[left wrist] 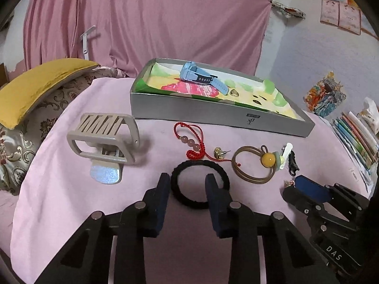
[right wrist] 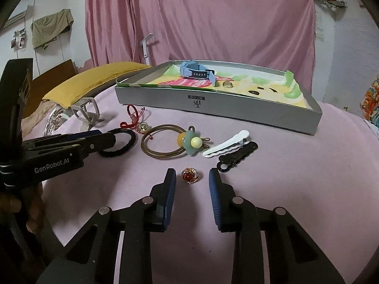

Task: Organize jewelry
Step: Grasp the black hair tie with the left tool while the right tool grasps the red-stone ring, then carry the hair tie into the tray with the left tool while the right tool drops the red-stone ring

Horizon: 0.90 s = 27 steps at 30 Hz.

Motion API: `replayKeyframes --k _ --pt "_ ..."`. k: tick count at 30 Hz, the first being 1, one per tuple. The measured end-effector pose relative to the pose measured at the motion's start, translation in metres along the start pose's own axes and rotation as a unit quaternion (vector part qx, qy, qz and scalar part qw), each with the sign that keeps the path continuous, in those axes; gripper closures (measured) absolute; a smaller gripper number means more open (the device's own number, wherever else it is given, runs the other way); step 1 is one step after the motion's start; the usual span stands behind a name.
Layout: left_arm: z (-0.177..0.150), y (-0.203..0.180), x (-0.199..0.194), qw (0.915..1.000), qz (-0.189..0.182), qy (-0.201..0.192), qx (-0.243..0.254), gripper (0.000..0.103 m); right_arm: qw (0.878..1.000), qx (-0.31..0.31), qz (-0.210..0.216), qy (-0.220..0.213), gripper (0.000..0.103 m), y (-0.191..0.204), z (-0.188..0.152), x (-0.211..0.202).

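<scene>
A black hair tie (left wrist: 201,184) lies on the pink cloth. My left gripper (left wrist: 187,179) stands open over it, with the tie's left arc between the fingers and no pad pressing. A small red-stone gold piece (right wrist: 189,176) sits between the fingers of my right gripper (right wrist: 192,175), which is open with a gap on both sides. Behind them stands a grey box (left wrist: 213,114) lined with colourful paper. It holds a blue watch (left wrist: 196,75) and a gold ring (left wrist: 234,92).
On the cloth lie a beige claw clip (left wrist: 101,139), a red cord bracelet (left wrist: 189,142), a gold stud (left wrist: 219,153), a bronze loop with a yellow bead (left wrist: 253,165), a white clip (right wrist: 225,146) and a black clip (right wrist: 236,158). A yellow cushion (left wrist: 40,85) lies at the left.
</scene>
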<state>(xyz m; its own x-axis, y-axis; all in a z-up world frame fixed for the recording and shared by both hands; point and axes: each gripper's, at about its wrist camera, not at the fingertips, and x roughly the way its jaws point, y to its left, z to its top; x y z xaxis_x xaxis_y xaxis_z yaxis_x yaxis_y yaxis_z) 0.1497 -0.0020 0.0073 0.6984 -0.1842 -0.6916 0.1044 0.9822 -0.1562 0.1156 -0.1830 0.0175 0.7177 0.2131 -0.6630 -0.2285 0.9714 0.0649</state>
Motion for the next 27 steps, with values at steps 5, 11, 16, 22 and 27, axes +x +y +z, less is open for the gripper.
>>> replayKeyframes --k 5,11,16,22,27 --pt "-0.001 -0.006 0.002 0.9993 0.031 -0.002 0.022 0.084 1.0 0.002 0.005 0.0 0.078 0.0 0.002 0.001" --pt "0.001 -0.007 0.002 0.9983 0.047 0.003 0.036 0.094 1.0 0.007 -0.003 0.0 0.087 -0.002 0.002 0.003" --pt "0.002 -0.013 0.004 0.9973 0.044 0.008 0.058 0.097 1.0 0.013 0.001 -0.003 0.09 -0.004 0.002 0.003" --pt "-0.003 -0.005 -0.004 0.9996 0.021 -0.002 0.018 0.098 0.999 0.022 0.024 -0.015 0.091 -0.004 -0.004 -0.001" --pt "-0.001 -0.011 -0.026 0.9985 0.01 -0.049 0.02 0.098 0.999 0.005 0.016 -0.05 0.091 0.002 -0.001 -0.016"
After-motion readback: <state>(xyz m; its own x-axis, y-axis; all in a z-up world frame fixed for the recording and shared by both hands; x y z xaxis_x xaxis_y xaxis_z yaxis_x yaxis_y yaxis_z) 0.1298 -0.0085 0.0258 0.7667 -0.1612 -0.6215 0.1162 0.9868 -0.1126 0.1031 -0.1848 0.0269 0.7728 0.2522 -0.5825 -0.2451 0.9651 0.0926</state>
